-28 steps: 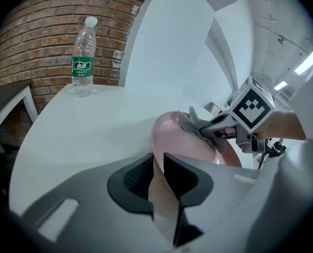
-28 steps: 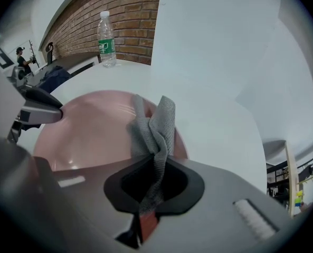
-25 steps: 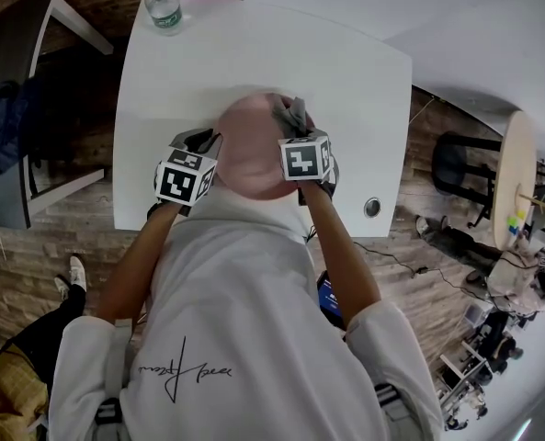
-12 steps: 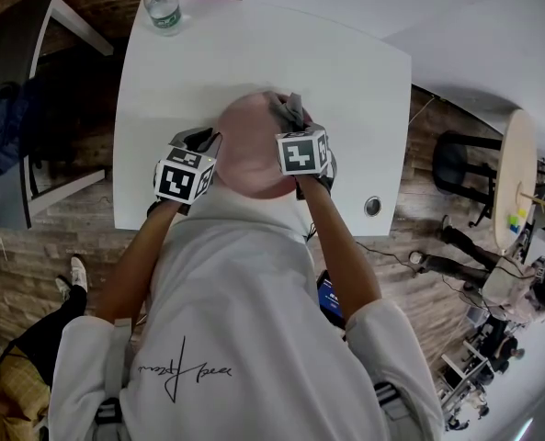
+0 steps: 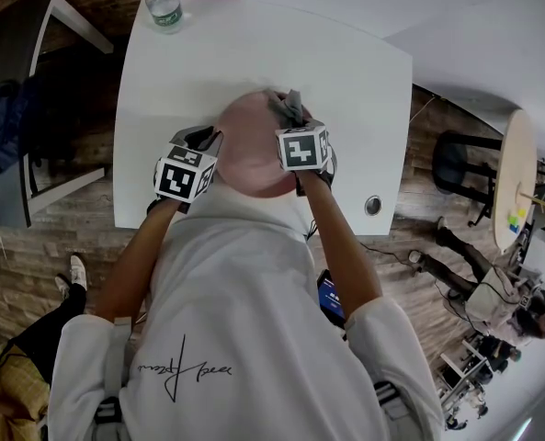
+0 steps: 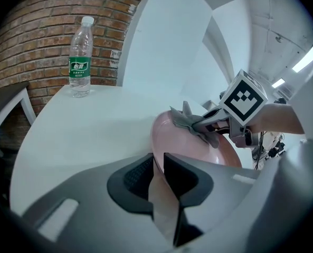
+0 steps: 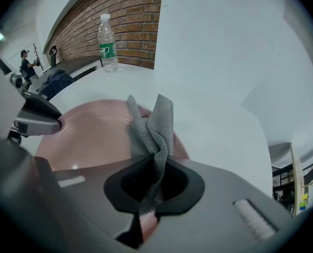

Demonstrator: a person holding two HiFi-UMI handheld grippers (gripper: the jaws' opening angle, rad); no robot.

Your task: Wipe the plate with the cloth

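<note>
Pink plate (image 5: 249,159) lay at the white table's (image 5: 189,62) near edge, its rim clamped in the left gripper (image 6: 157,168). The right gripper (image 7: 152,186), pinching the grey cloth (image 7: 157,123), had edged slightly farther across it, so wiping seemed underway.

Plate (image 5: 249,150) on table (image 5: 346,72) near front edge, cloth (image 5: 290,107) over its far right, bottle (image 5: 163,3) at far-left corner.

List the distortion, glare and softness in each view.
Head view: fisheye bows the white table, even light. Left gripper view: black rounded corners, ceiling light strip blown out. Right gripper view: cloth weave crisp, small highlight on the pink plate.
</note>
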